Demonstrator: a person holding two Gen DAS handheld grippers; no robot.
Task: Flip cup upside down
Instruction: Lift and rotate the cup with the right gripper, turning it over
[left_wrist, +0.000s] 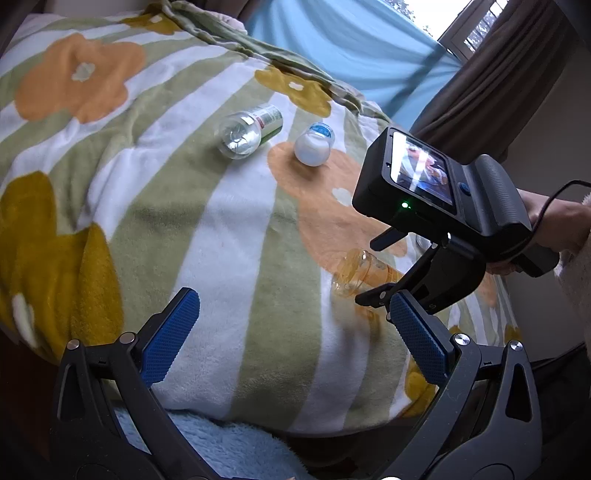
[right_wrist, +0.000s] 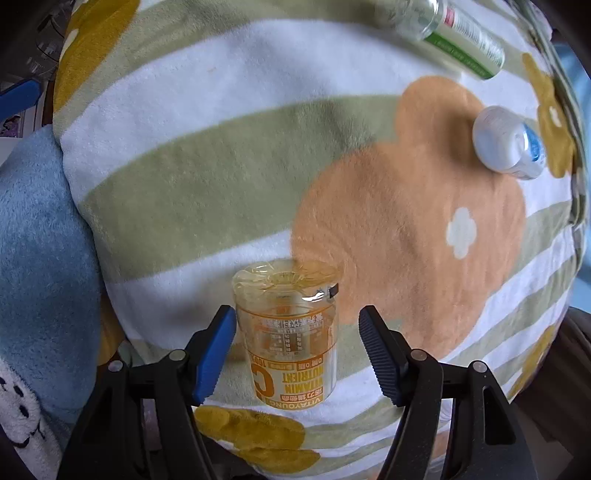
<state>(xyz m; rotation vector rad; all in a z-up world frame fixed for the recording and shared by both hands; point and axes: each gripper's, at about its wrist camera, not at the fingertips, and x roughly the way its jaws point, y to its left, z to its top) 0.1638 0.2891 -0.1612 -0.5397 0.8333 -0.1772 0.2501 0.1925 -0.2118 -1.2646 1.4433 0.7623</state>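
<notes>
Between the gaping right tongs (right_wrist: 297, 328), the cup's (right_wrist: 290, 325) mouth is hidden; left tongs (left_wrist: 291, 325) gape, empty.

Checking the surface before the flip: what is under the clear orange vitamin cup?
The clear orange vitamin cup lies on the fleece flower-print blanket, between the open right gripper fingers. What is beneath the blanket is hidden.

Home, prob. a bedroom: soft bed w/ plush flower-print blanket (left_wrist: 229, 206) in green/white stripes, fluffy blue blanket (right_wrist: 40, 236) at its edge, blue sheet (left_wrist: 332, 40) behind, brown curtains (left_wrist: 491, 92) beside a daylight window (left_wrist: 469, 29). No lab/shop gear visible.
</notes>
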